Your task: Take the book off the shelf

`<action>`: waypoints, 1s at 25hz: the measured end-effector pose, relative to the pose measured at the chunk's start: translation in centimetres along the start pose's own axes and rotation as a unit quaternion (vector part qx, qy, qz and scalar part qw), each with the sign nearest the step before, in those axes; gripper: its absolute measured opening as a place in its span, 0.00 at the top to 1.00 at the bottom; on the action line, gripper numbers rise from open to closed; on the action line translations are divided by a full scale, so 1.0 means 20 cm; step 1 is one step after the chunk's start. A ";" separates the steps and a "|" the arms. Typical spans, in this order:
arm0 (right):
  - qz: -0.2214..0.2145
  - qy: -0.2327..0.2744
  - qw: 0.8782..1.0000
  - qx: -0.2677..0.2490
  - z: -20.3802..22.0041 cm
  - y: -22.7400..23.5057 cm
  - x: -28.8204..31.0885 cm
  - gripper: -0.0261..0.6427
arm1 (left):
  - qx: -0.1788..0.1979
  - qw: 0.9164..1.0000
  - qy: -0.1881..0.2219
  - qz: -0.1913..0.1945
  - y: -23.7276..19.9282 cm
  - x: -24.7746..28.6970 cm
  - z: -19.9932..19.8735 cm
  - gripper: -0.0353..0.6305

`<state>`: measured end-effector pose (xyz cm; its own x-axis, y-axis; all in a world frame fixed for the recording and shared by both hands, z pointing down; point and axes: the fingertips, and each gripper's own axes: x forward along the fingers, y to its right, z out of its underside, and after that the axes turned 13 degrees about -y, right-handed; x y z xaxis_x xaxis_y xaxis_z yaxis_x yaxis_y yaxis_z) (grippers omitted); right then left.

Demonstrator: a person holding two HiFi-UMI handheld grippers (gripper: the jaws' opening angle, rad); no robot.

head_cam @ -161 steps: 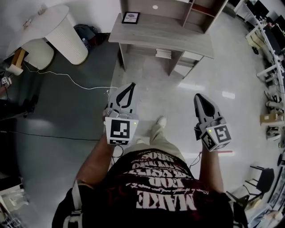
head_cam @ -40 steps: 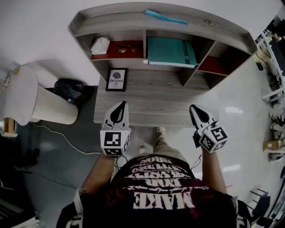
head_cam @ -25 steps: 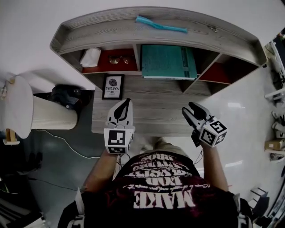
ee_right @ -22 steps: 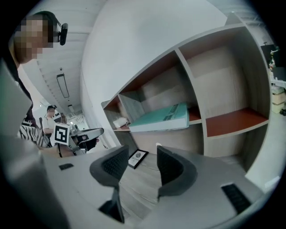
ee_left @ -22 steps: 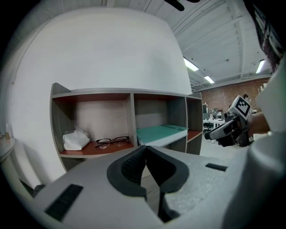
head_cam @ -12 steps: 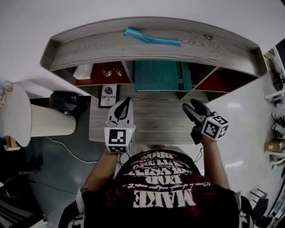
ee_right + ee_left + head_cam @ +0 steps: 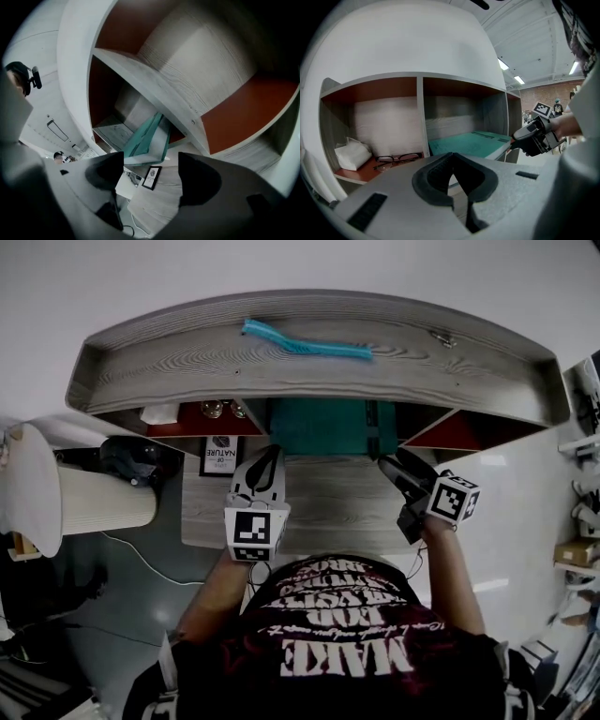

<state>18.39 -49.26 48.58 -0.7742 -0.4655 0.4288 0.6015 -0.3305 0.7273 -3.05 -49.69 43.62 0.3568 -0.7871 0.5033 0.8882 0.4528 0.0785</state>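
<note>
Two grippers hover over the desk [image 7: 328, 512] in front of the shelf [image 7: 281, 367], where the teal book [image 7: 328, 426] lies flat in the middle compartment. Left gripper [image 7: 271, 454] has its jaws pressed together on nothing and points at the compartments; glasses [image 7: 396, 159] and a white tissue pack [image 7: 351, 153] lie in the one left of the book. Right gripper [image 7: 394, 462] sits just beside the book's right front corner, its jaws opening wide with nothing between them.
</note>
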 end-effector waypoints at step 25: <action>-0.132 0.064 0.969 0.199 0.02 0.03 0.07 0.66 | 0.013 0.999 -0.011 -0.034 -0.02 -0.14 0.11 0.94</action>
<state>17.51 -49.76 49.88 -0.8442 -0.5151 0.1486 0.2427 -0.1202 0.9626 -5.04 -46.76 44.07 0.2894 -0.8065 0.5156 0.9022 0.4098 0.1346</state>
